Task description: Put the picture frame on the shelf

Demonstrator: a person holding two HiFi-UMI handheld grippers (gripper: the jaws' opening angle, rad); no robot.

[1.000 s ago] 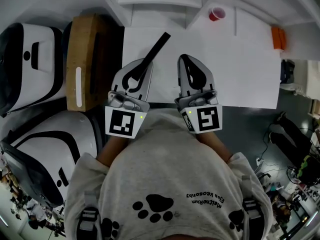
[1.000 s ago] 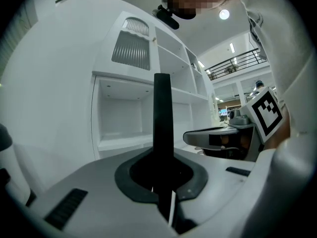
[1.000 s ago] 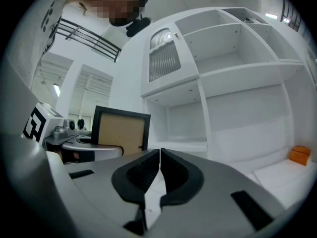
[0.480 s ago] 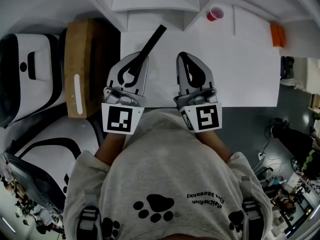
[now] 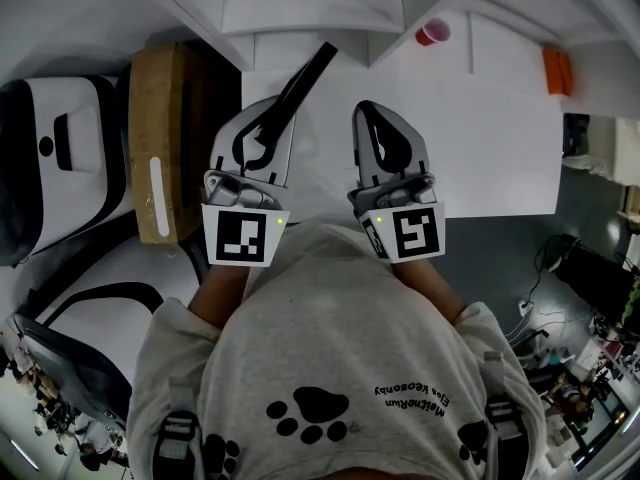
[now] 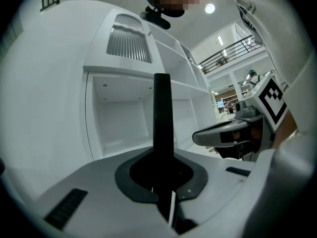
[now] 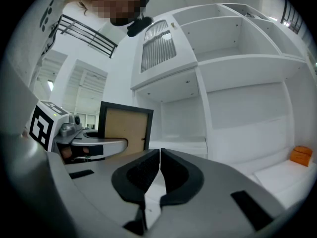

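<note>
In front of the shelf (image 6: 124,143) our left gripper (image 6: 161,175) pinches the upright picture frame (image 6: 162,113) by its edge, right gripper (image 7: 159,170) fingers (image 7: 141,175) pressed together empty; we risk the frame pivoting or clipping the shelf lip.

Head view looks steeply down; both gripper views face the shelf (image 7: 237,66) closely.

Only print I can find: two short lines on the grey shirt (image 5: 412,396), upside down from my head view, too small to read reliably.
</note>
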